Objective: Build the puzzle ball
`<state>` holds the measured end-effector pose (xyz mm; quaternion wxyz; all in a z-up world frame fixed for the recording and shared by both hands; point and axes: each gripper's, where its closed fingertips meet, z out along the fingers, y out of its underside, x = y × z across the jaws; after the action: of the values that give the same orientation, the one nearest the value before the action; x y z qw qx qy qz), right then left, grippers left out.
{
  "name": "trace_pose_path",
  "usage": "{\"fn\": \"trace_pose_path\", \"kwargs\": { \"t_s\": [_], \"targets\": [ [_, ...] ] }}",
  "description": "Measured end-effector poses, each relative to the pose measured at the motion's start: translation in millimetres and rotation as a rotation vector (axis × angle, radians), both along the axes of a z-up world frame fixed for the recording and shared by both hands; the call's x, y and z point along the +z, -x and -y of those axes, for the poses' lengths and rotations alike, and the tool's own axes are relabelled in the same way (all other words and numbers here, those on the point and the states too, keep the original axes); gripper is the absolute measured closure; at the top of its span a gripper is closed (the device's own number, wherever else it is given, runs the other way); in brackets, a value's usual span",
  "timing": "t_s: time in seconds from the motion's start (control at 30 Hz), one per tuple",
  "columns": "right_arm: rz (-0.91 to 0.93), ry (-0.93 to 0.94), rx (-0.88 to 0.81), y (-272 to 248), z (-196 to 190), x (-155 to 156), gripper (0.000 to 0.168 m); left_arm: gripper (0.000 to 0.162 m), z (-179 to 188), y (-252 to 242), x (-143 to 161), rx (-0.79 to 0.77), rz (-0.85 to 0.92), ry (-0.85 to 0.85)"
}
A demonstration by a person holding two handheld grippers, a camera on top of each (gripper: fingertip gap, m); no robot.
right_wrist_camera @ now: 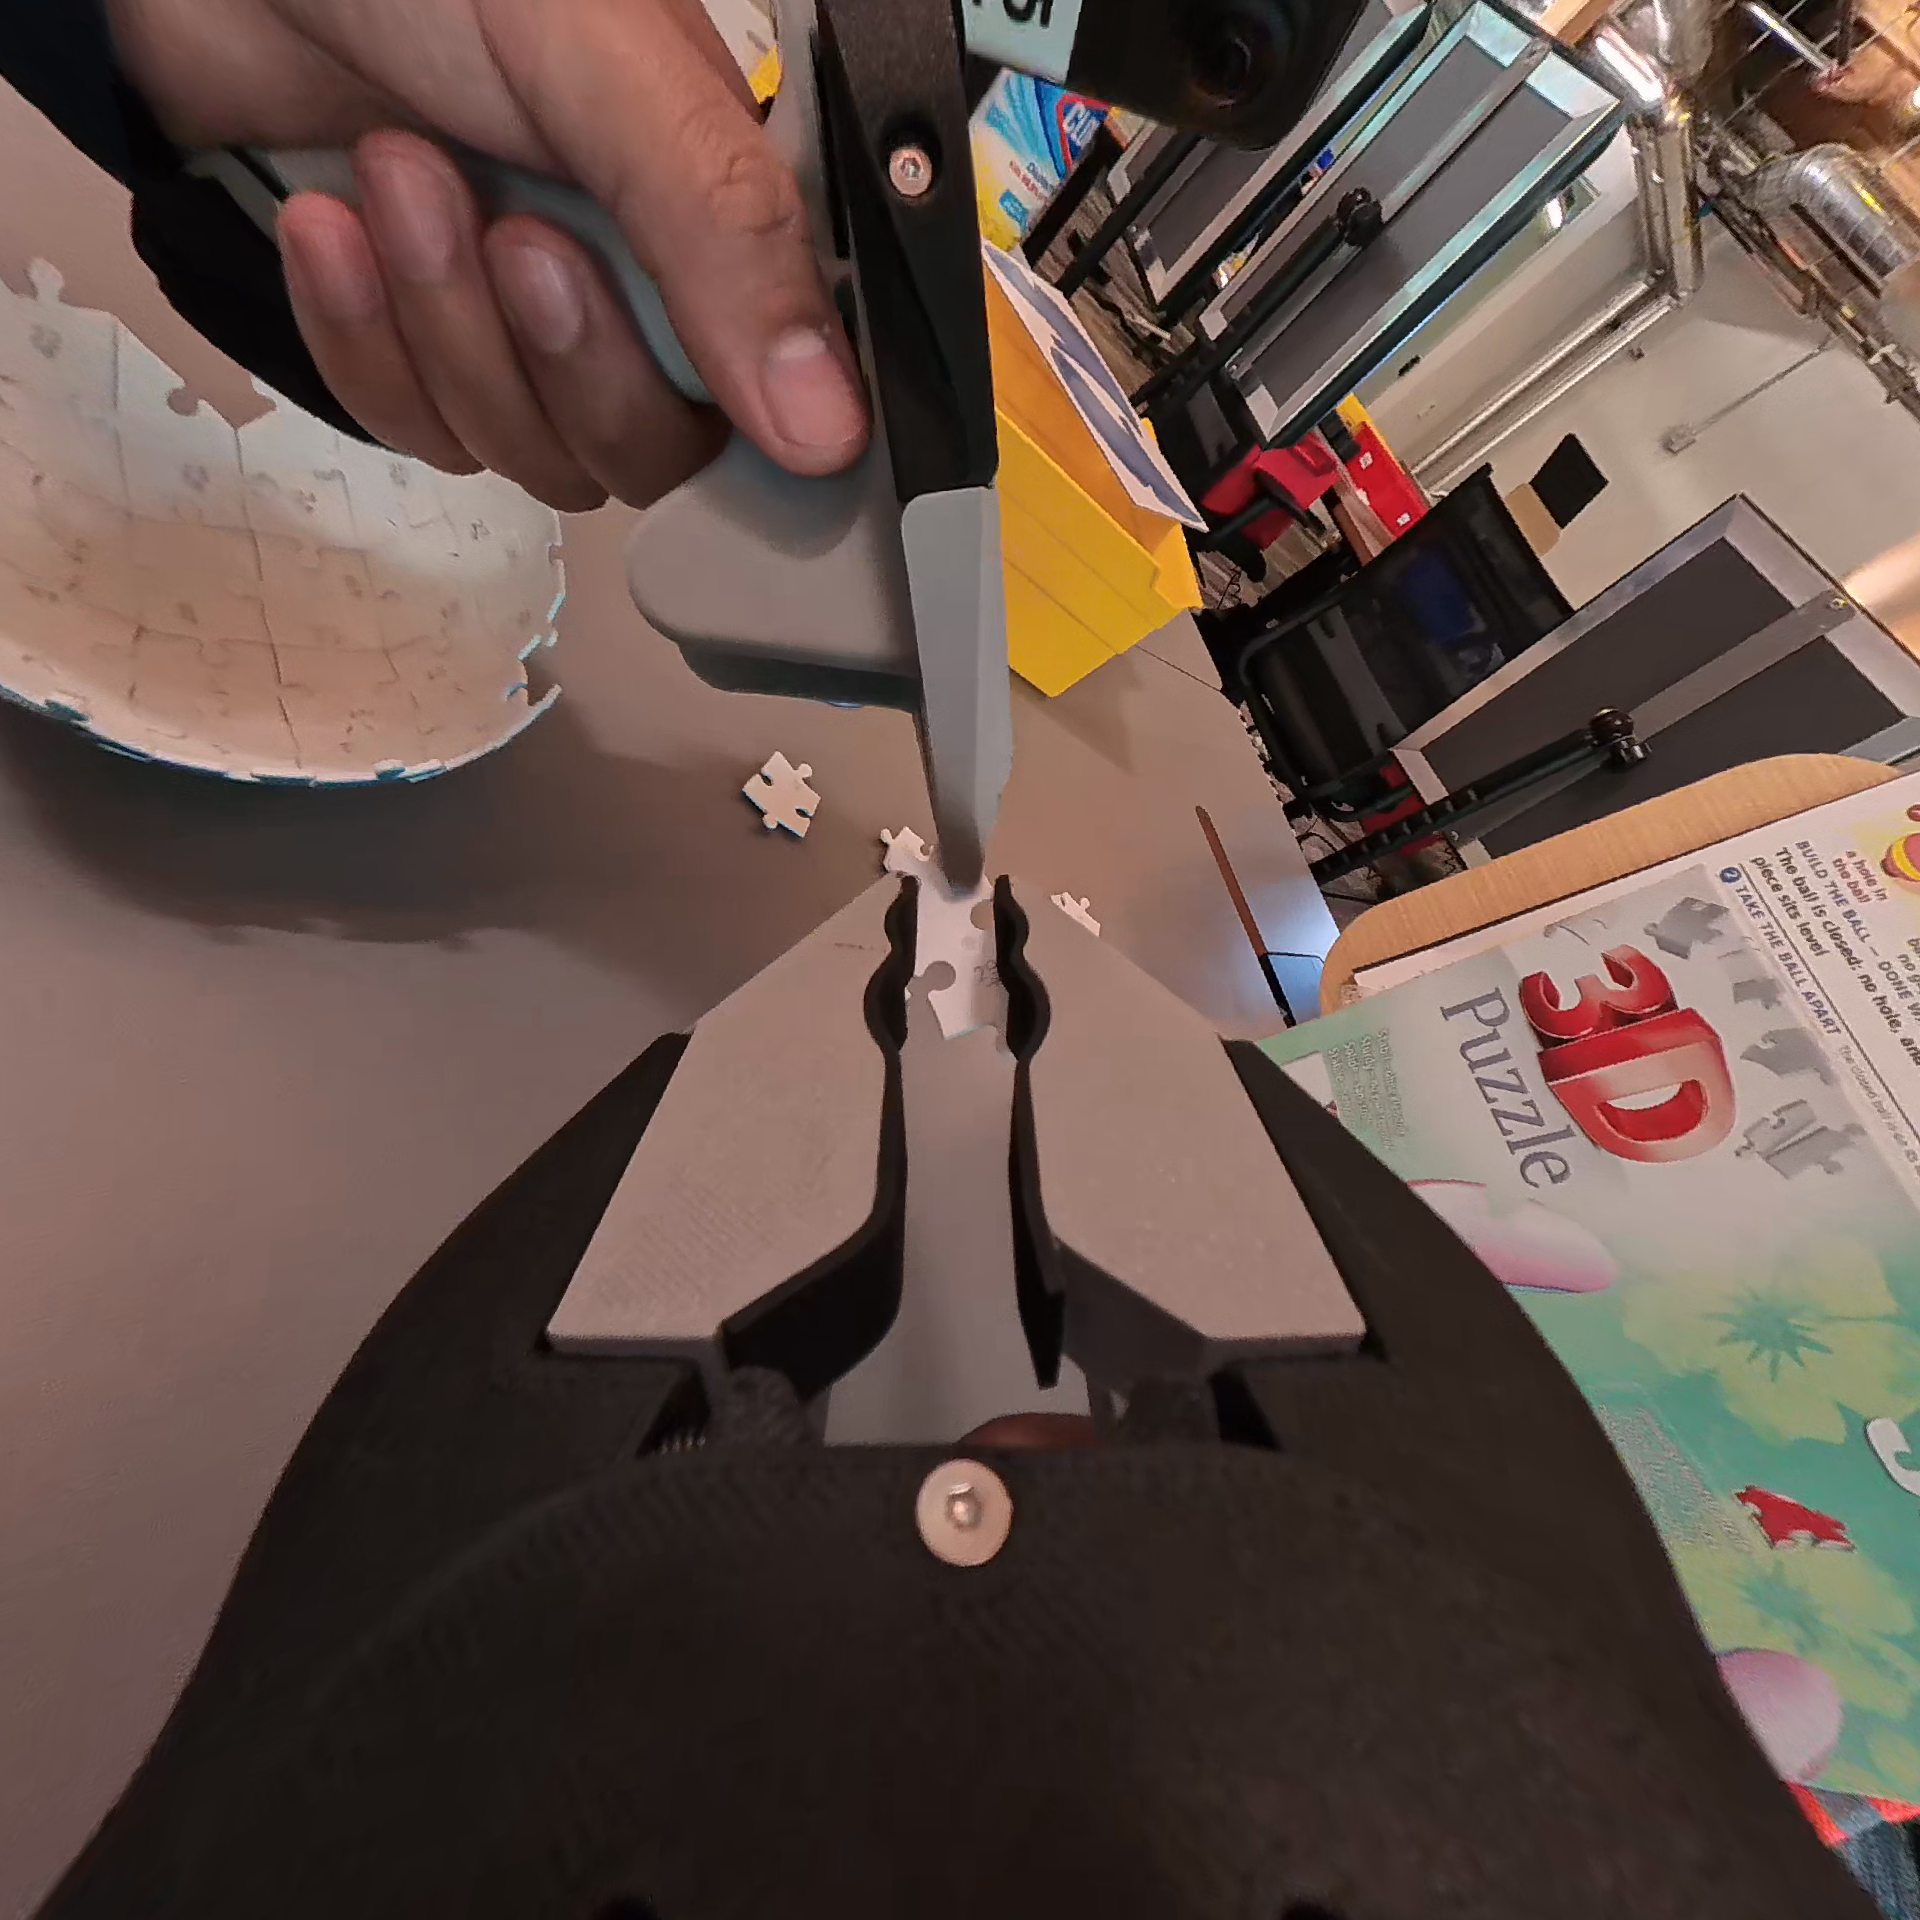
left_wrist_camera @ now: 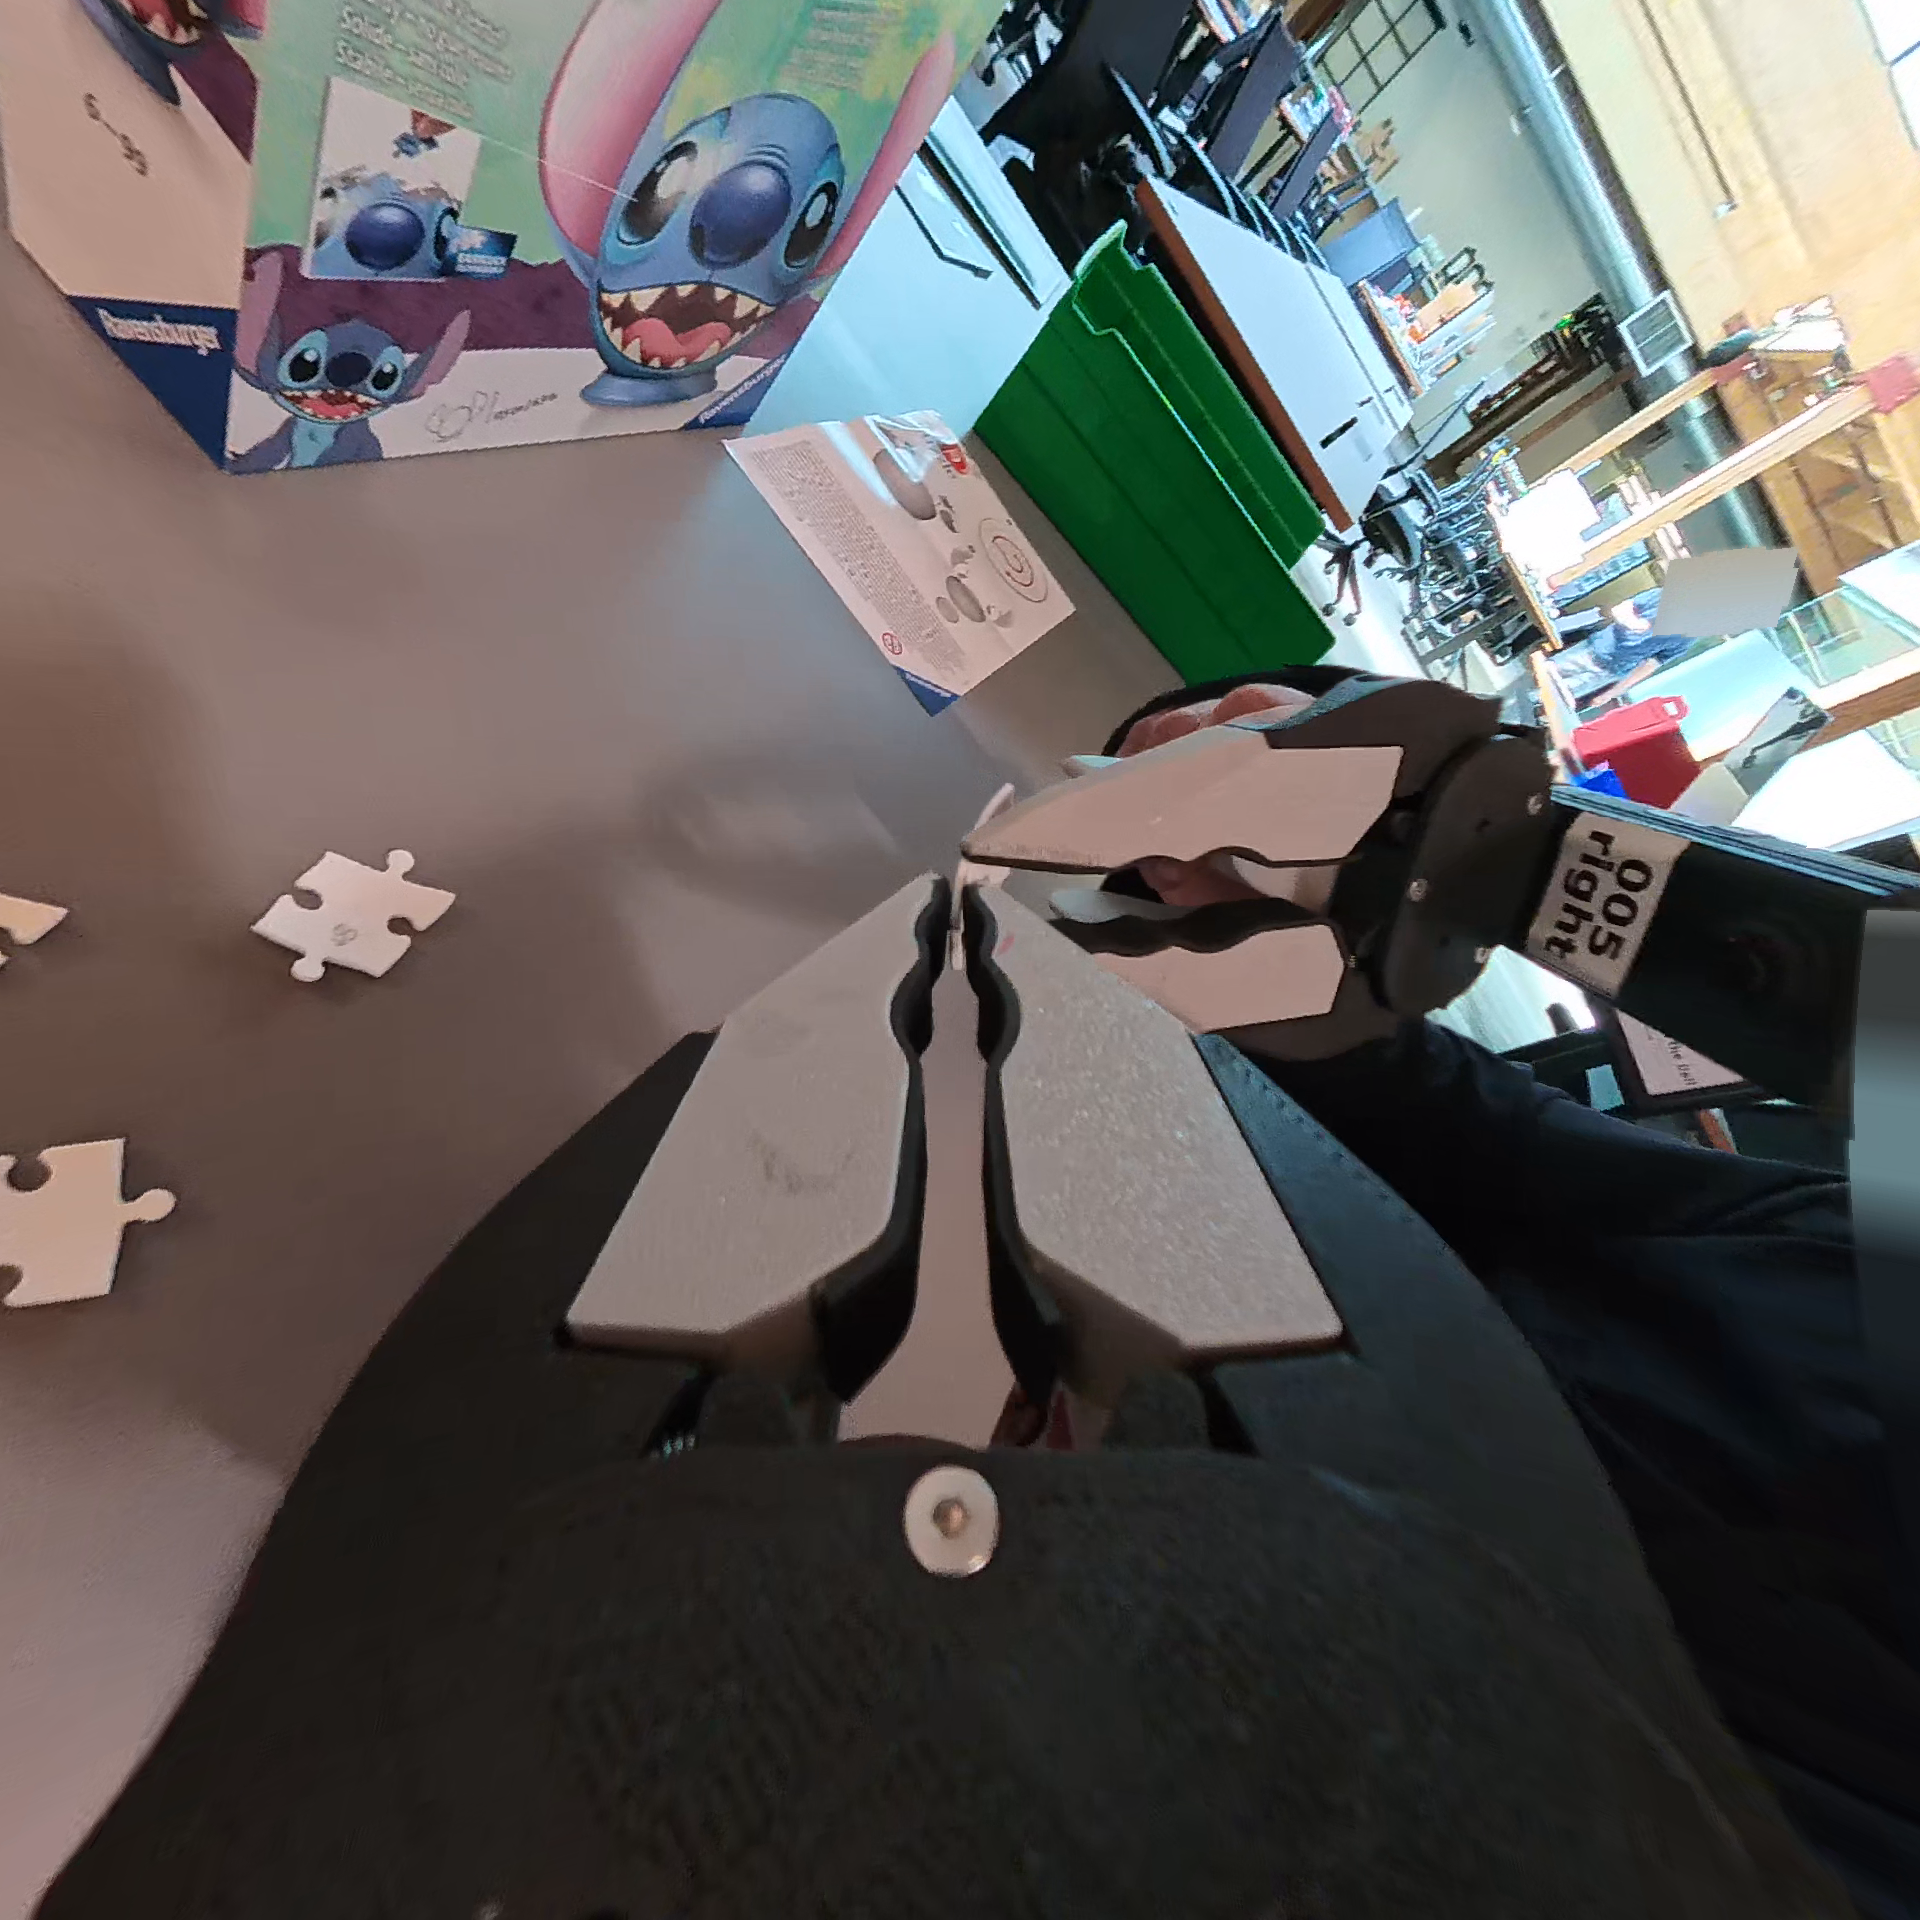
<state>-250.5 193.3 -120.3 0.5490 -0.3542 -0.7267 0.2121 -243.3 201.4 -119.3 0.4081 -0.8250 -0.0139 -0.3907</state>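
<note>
A white puzzle piece [right_wrist_camera: 961,977] is held above the grey table [right_wrist_camera: 312,1039]. My right gripper [right_wrist_camera: 954,890] is shut on it, gripping its two sides. My left gripper [left_wrist_camera: 958,914] is shut on the same piece's far end, which shows there as a thin white sliver [left_wrist_camera: 957,938]. The two grippers meet tip to tip: the right gripper [left_wrist_camera: 997,873] comes in from the right, and the left gripper [right_wrist_camera: 961,831] comes down from above. The partly built ball [right_wrist_camera: 260,582], a white curved shell with a blue rim, lies at the left.
Loose pieces lie on the table [left_wrist_camera: 353,914] [left_wrist_camera: 68,1216] [right_wrist_camera: 781,792]. The puzzle box [left_wrist_camera: 520,260] stands at the back and also shows in the right wrist view [right_wrist_camera: 1610,1247]. A leaflet [left_wrist_camera: 904,561], green bins [left_wrist_camera: 1143,468] and yellow bins [right_wrist_camera: 1081,540] sit at the table edges. My left and right fingertips are right by each other.
</note>
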Motion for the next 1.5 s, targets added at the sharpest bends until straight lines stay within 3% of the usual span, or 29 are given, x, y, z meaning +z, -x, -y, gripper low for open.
{"fn": "trace_pose_path", "kwargs": {
  "t_s": [0.27,0.5,0.63,1.07,1.27,1.5],
  "targets": [
    [0.027,0.078,0.05,-5,6,-8,0.155,0.162,6,-5,-8,-0.073,-0.18,0.034],
    [0.132,0.293,0.21,-17,24,-10,0.163,0.161,26,-14,-13,-0.272,-0.475,0.061],
    [0.186,0.391,0.224,-20,23,-13,0.151,0.161,30,-10,-15,-0.312,-0.623,0.073],
    [0.29,0.639,0.348,-17,40,-36,0.166,0.162,48,-10,-25,-0.402,-0.818,0.118],
    [0.236,0.711,0.352,-12,41,-36,0.168,0.161,47,-6,-27,-0.352,-0.844,0.103],
    [0.09,0.824,0.389,-12,33,-8,0.168,0.152,49,10,3,-0.07,-0.643,-0.041]
  ]
}}
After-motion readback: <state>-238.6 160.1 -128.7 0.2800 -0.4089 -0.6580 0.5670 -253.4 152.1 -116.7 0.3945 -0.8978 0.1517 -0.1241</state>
